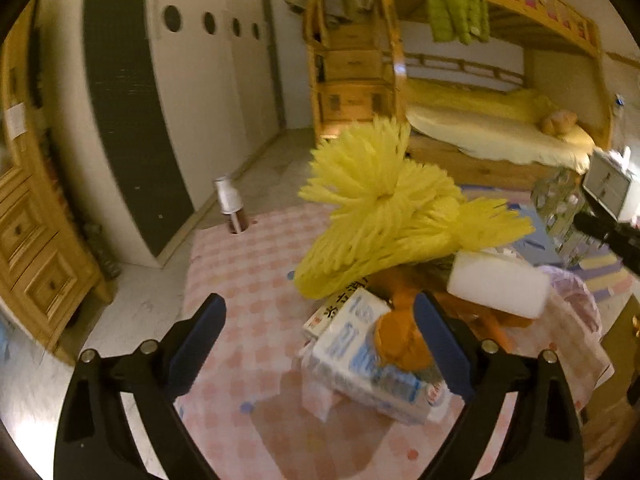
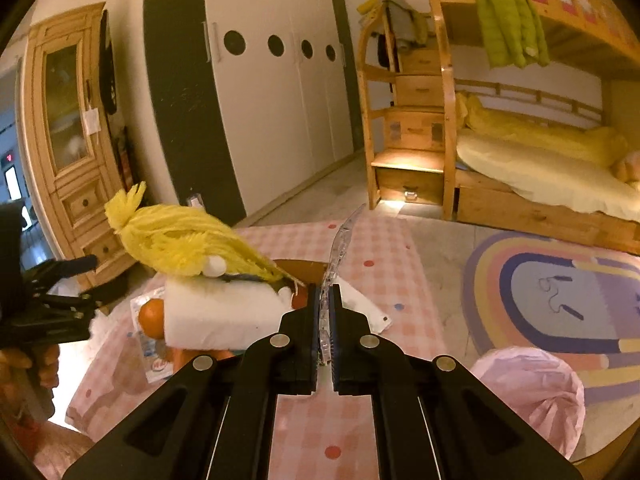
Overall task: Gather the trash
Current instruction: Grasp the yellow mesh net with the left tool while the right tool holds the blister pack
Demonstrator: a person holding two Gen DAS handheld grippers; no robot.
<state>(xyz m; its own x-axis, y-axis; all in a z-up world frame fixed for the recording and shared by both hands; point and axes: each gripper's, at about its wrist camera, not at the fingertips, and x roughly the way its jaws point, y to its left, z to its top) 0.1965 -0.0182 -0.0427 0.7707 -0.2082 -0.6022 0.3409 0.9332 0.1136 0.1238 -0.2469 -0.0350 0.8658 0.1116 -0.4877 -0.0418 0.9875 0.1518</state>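
Between the right claw (image 2: 328, 300) pads—a thin, clear, curved plastic strip (image 2: 340, 244); left claw (image 1: 320, 332) wide.

Print on the white-and-blue carton (image 1: 372, 364) ahead of the left gripper (image 1: 316, 344) was too blurred to read, and its right finger (image 1: 442, 344) hid part of the orange item (image 1: 400, 340); the right gripper's (image 2: 329, 312) closed fingers covered the clear plastic strip's (image 2: 340, 240) lower end
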